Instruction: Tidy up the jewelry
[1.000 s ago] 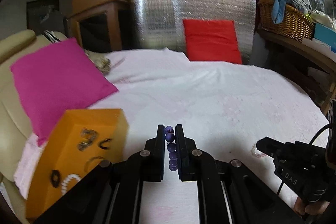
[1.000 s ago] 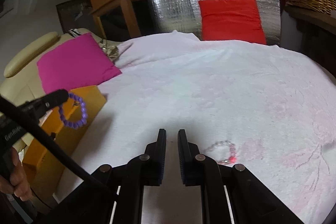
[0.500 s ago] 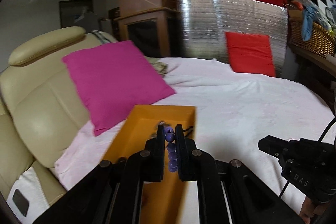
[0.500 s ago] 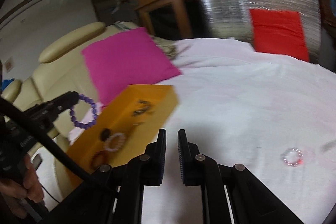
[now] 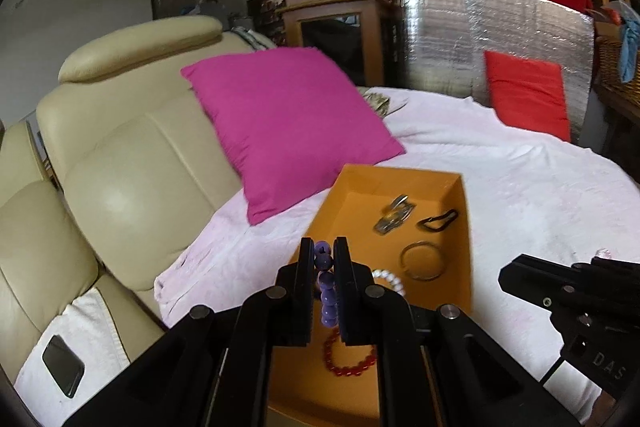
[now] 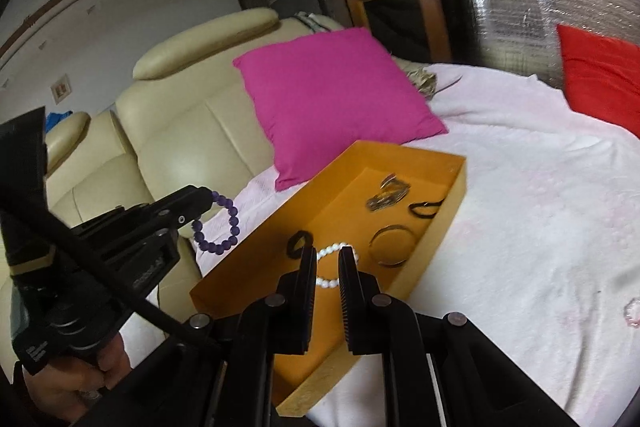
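Six or so pieces already in orange tray [image 5: 466, 223]: silver clip-like item [image 5: 394, 214], black loop [image 5: 437, 219], thin bangle [image 5: 423, 261], white bead bracelet [image 5: 390, 279], red bead bracelet [image 5: 350, 357], plus small black ring [image 6: 299, 242] seen from right wrist view. Tray sits on white bedspread [image 5: 540, 195], just beside pink cushion [image 5: 288, 123]. Left gripper [image 5: 323, 259] clamped on purple bead bracelet [image 5: 326, 291]; loop dangles below fingertips, off the tray's left edge per right wrist view [image 6: 218, 227], not yet over the interior. Left view lines beads up with the tray, but that is likely just the viewing angle. Right gripper [image 6: 325, 267] carries nothing; fingers parallel with a narrow gap, white beads visible through it, hovering above near half of tray. Still loose: pale pink bracelet [image 6: 633, 311] on bedspread, well apart from tray to the right; blurred, so make-up unclear. Progress estimate: most of the way through, with purple bracelet mid-delivery and one stray piece left. Next needs: shift left gripper right over open tray floor, then release; gap near black ring looks usable. Risk: release too early drops beads onto bedspread or down toward cream sofa [image 5: 132, 147].
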`<state>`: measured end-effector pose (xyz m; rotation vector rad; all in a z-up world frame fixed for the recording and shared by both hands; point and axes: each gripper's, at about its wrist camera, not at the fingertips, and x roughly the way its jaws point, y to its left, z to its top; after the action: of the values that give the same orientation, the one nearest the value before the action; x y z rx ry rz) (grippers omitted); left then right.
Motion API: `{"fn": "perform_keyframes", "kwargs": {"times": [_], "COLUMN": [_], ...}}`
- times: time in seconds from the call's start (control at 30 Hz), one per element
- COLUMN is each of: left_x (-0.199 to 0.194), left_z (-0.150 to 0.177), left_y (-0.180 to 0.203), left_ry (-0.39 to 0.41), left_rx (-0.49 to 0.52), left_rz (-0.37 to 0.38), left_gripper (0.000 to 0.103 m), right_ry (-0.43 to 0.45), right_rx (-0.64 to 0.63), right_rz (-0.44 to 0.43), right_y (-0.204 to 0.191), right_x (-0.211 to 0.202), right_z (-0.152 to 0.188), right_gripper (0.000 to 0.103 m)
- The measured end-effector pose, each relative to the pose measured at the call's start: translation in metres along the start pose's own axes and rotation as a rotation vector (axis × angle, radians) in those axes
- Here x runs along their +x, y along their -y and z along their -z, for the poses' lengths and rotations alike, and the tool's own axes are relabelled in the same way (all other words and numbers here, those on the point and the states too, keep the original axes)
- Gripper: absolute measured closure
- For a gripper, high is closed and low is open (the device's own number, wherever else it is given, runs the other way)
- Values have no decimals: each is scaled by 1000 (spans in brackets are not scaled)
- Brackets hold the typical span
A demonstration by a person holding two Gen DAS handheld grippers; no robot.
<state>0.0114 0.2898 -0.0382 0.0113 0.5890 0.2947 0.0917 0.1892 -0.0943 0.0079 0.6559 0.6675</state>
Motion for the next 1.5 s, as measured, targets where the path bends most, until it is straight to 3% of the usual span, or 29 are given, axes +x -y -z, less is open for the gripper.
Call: {"fn": "perform_keyframes", "kwargs": {"times": [0.37,0.73,0.9,0.97,1.03,1.07,1.1,1.2,1.3,1.43,1.5], "left_x": [21,28,23,23,24,24,25,27,31,38,41], "left_z": [19,19,9,6,4,3,3,2,4,7,9], "left_y": [-18,-19,-4,6,14,17,22,34,48,61,65], "left_ry": [-54,-68,-43,-38,-41,-42,-42,-48,-62,-81,-91], "left_rx": [-20,-12,17,36,45,47,54,62,71,79,75], "left_rz": [-9,4,21,24,27,29,30,32,37,38,39], "left_gripper": [94,94,94,94,94,94,94,94,94,94,94], "right_ry": [-59,-24,30,41,8,-20,-35,-65,-119,-132,-173], "right_rx": [2,50,103,132,186,229,264,323,375,361,300], "right_rz": [-26,3,122,201,287,333,382,498,529,507,510], "right_y": [-9,12,65,101,146,174,199,260,300,309,300], "right_x": [29,19,-22,-43,-60,-67,-74,-87,-82,-68,-53], "right_z": [11,12,10,14,22,28,34,52,64,66,65], "right_gripper": [90,90,90,85,62,35,28,28,28,28,34]}}
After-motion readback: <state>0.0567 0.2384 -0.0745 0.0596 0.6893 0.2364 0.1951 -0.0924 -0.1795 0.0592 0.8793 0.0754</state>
